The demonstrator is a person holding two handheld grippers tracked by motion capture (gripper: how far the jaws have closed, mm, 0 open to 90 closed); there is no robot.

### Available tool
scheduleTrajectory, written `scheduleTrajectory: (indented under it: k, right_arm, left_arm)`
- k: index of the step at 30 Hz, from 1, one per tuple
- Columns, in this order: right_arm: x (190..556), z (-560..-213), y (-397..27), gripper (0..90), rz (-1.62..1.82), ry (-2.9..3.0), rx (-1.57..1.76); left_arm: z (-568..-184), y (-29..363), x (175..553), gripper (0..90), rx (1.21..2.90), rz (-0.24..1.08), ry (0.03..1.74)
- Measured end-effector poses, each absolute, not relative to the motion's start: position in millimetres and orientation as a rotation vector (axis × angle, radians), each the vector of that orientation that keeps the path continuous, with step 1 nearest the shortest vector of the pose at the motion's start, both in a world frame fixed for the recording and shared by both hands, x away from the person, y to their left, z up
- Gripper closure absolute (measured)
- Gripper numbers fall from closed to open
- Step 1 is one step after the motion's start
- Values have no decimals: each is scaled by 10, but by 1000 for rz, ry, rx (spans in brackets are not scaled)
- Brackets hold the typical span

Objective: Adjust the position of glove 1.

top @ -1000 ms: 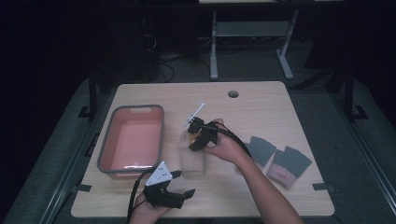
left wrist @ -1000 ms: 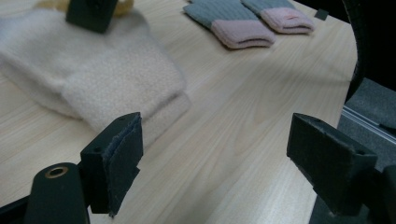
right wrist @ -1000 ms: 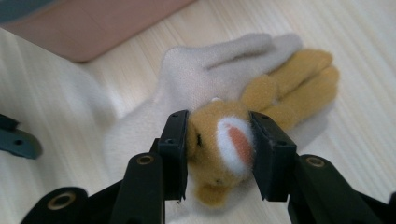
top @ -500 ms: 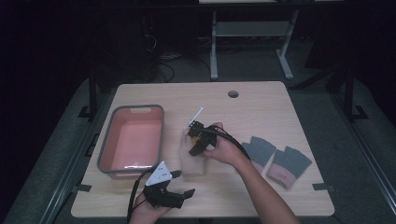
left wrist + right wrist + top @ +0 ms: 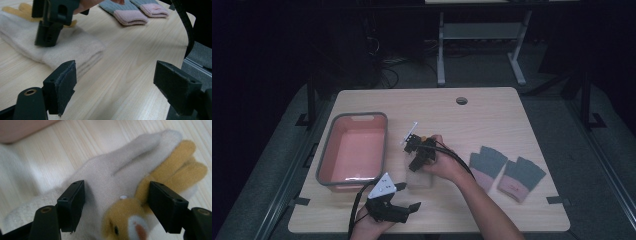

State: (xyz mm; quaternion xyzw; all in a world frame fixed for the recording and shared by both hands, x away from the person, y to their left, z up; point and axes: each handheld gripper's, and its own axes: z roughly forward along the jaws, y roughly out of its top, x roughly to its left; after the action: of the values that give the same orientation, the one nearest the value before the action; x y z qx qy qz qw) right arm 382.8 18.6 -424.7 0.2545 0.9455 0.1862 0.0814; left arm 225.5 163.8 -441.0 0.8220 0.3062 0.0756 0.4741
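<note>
Right gripper [image 5: 417, 156] sat low over the cream glove [image 5: 419, 176], near the middle of the table [image 5: 492, 107], slightly toward its front edge. Its jaws had just been opening; in the right gripper view they stood wide apart [image 5: 115, 206] with the glove [image 5: 105, 182] between them. From what I could see the pads weren't pressing on it. One jaw looked to be resting on or just above the fabric in the left gripper view; I couldn't tell which.

That glove was cream plush with a tan animal face [image 5: 127, 222] and tan ear-like fingers [image 5: 180, 167] at one end. It lay flat on the wood, just beside the long right wall of the pink bin [image 5: 353, 150]. The bin took the left half of the table, grey rim, long axis running front to back.

Left gripper [image 5: 404, 196] was at the front edge, left of centre, just in front of the bin's front right corner. Jaws apart [image 5: 125, 82], nothing between them, only bare tabletop ahead, the cream glove [image 5: 75, 47] beyond.

Pair of grey-and-pink fingerless gloves [image 5: 504, 170] lay side by side toward the right edge, cuffs toward the front, well clear of both grippers. Cable hole [image 5: 461, 100] near the back edge, centre.
</note>
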Motion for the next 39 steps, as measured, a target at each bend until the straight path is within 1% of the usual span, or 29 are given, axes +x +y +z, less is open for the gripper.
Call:
scheduleTrajectory:
  k: [12, 24, 30, 34, 39]
  right_arm:
    - [3785, -4240, -17, 306, 532, 2828, 796]
    - [3758, -4229, -402, 306, 543, 2824, 891]
    - [3681, -4177, -567, 262, 660, 2797, 954]
    - [3605, -4095, -698, 263, 772, 2770, 1037]
    - [3535, -4068, -874, 273, 880, 2730, 1169]
  left_arm:
    - [-4436, 1607, 2296, 183, 2005, 155, 768]
    - [-4477, 1473, 2356, 183, 2028, 150, 774]
    - [-4464, 1402, 2436, 195, 2031, 153, 811]
    - [-4456, 1341, 2529, 200, 2022, 136, 838]
    - [-4445, 1270, 2672, 213, 2025, 82, 877]
